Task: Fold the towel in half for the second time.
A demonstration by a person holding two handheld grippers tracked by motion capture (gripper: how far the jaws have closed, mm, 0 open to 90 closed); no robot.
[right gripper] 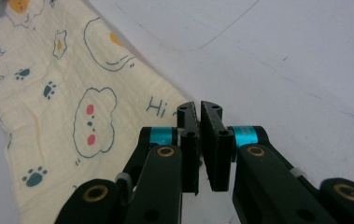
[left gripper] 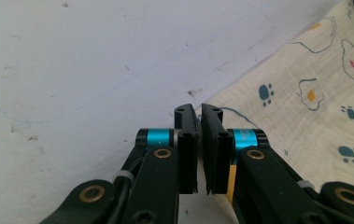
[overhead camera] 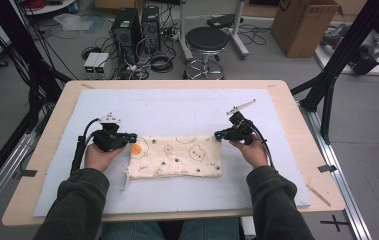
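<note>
A cream cloth (overhead camera: 177, 157) printed with bears, eggs and paw marks lies folded flat on a white mat (overhead camera: 177, 107). My left gripper (overhead camera: 133, 136) is at the cloth's far left corner, held in the person's left hand. In the left gripper view the jaws (left gripper: 199, 108) stand pressed together with the corner of the cloth (left gripper: 315, 107) reaching in at their tips. My right gripper (overhead camera: 219, 134) is at the far right corner. In the right gripper view its jaws (right gripper: 199, 106) are likewise together on the corner of the cloth (right gripper: 62, 93).
The mat covers most of a wooden table (overhead camera: 59, 120). A thin wooden stick (overhead camera: 318, 195) lies near the table's right front corner. Beyond the table are a black stool (overhead camera: 207, 40), computer towers (overhead camera: 127, 30) and a cardboard box (overhead camera: 302, 25).
</note>
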